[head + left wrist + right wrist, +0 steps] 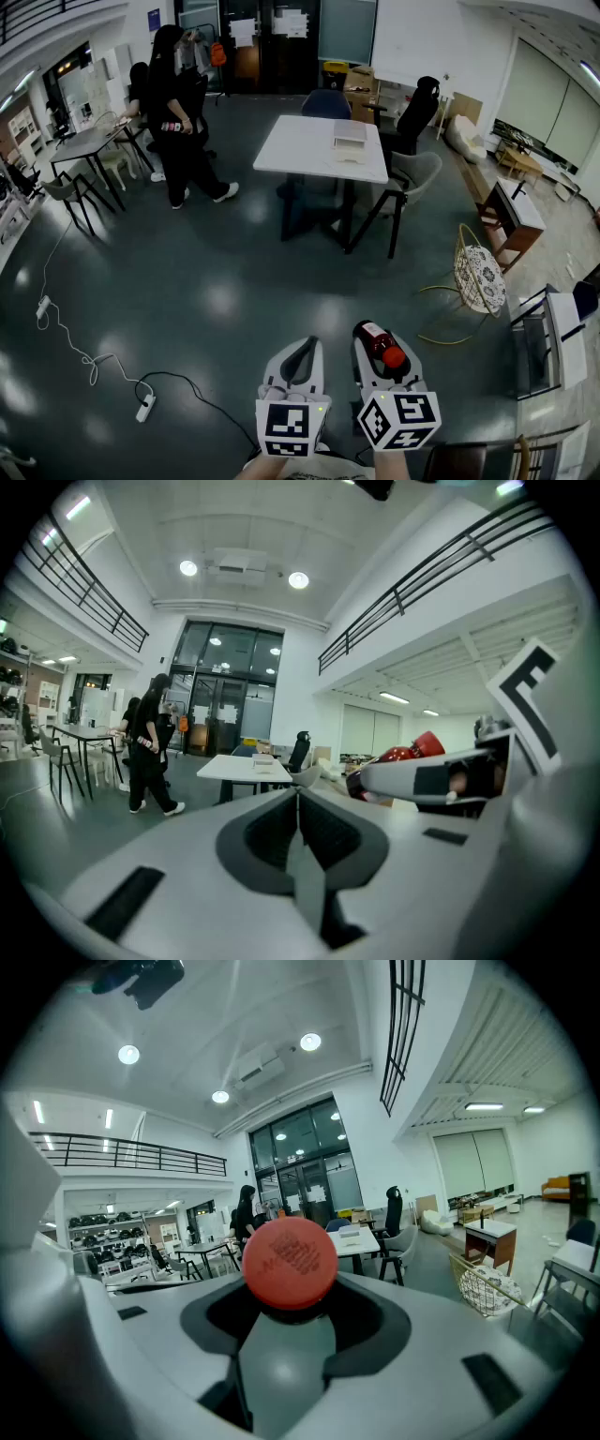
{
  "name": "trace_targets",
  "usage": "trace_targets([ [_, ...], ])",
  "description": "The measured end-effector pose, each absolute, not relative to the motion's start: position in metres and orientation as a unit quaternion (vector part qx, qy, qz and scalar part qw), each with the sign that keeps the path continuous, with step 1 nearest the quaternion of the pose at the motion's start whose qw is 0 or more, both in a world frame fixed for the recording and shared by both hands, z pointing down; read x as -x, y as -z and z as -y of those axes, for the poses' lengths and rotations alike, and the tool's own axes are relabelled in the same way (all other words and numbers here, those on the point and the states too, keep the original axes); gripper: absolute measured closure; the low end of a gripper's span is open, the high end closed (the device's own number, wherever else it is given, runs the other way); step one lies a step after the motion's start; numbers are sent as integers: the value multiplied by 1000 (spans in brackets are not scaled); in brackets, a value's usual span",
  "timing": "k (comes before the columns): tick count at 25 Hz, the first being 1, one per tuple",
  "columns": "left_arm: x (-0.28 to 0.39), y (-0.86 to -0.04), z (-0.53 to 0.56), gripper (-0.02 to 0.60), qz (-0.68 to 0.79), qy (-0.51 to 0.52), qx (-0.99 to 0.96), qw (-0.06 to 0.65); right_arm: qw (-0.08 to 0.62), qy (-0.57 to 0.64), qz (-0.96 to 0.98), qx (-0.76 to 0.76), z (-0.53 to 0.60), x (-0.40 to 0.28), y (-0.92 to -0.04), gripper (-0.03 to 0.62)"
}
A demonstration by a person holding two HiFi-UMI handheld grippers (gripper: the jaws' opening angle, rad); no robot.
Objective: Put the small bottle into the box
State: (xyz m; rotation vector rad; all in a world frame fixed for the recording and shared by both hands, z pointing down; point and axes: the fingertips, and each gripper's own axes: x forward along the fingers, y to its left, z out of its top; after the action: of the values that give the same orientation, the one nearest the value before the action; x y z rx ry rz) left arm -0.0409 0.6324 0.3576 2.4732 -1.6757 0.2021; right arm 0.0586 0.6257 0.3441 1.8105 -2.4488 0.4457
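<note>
2 in view: left hand-held gripper pressed together; right hand-held gripper pinching the small bottle; box on worktop beyond.

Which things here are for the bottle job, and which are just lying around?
For the job: small bottle, right gripper holding it, box on the white table.
Just lying about: power strip, wire chair, black chair.
</note>
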Motion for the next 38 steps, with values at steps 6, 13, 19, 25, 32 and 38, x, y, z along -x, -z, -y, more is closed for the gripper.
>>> trace_targets([
  [6,40,-360,-620,561,559,-68,-823,75,33,-149,794,-588,-615,-62,-349,368],
  [13,42,-361,-598,561,556,-69,-825,79,30,-157,792,-589,-594,-60,-351,368],
  [19,50,-358,-567,561,554,-66,-826,77,27,-160,791,-590,-562,-51,-350,368],
  [25,62,-355,-537,561,546,-68,-832,68,22,-162,790,-591,-533,-36,-350,368],
  [32,71,-363,-511,561,538,-72,-836,79,25,-169,783,-599,-511,-27,-354,368],
  [38,76,-368,-489,561,541,-73,-833,95,34,-178,781,-598,-488,-25,-359,368],
])
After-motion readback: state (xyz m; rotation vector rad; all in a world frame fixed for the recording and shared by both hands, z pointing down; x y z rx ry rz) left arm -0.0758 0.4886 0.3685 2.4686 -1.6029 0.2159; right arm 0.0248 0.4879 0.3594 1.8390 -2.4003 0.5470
